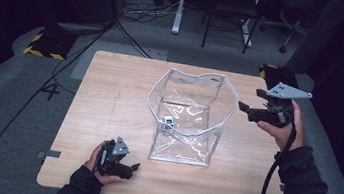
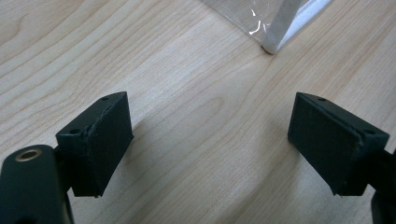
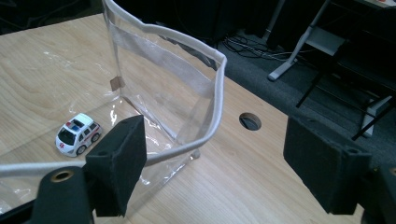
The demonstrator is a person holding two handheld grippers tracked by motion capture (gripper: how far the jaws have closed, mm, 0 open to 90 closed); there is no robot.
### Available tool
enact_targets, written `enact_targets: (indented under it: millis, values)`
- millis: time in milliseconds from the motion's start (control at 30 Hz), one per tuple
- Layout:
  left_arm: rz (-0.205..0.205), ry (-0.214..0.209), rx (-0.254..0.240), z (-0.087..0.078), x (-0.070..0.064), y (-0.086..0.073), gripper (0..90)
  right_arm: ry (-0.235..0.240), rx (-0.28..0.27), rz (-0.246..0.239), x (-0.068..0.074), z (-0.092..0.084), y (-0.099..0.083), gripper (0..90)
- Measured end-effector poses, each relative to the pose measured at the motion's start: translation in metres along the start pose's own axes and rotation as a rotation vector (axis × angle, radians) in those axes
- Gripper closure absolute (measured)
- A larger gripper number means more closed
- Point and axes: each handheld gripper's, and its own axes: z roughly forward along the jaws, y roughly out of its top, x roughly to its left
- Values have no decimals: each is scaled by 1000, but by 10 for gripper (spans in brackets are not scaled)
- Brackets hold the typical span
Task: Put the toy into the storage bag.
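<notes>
The right gripper [image 3: 212,168] is held raised, jaws spread, its left jaw beside the clear plastic bag's [image 3: 163,70] white-piped rim. The left gripper [image 2: 210,140] is rested low over bare wood-grain table [image 2: 187,84], jaws spread and empty. A small white toy car [image 3: 78,133] is seen inside the bag.

Glossy clear plastic bag [image 1: 186,124] w/ cloth trim, matt wood table [image 1: 104,98]

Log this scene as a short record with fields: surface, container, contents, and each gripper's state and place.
surface: wooden table
container: clear bag with white trim, standing open-topped at the table's middle
contents: white toy car inside the bag, on its floor
left gripper: open, low over the table's near edge, left of the bag, holding nothing
right gripper: open, raised beside the bag's right rim, holding nothing
table detail: round hole in the top beyond the bag
</notes>
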Motion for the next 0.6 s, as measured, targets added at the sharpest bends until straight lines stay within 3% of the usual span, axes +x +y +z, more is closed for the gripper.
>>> enact_targets:
  millis: [600]
  values:
    - [0,0,0,0,0,0,141,-9,1,29,-7,-2,-25,225]
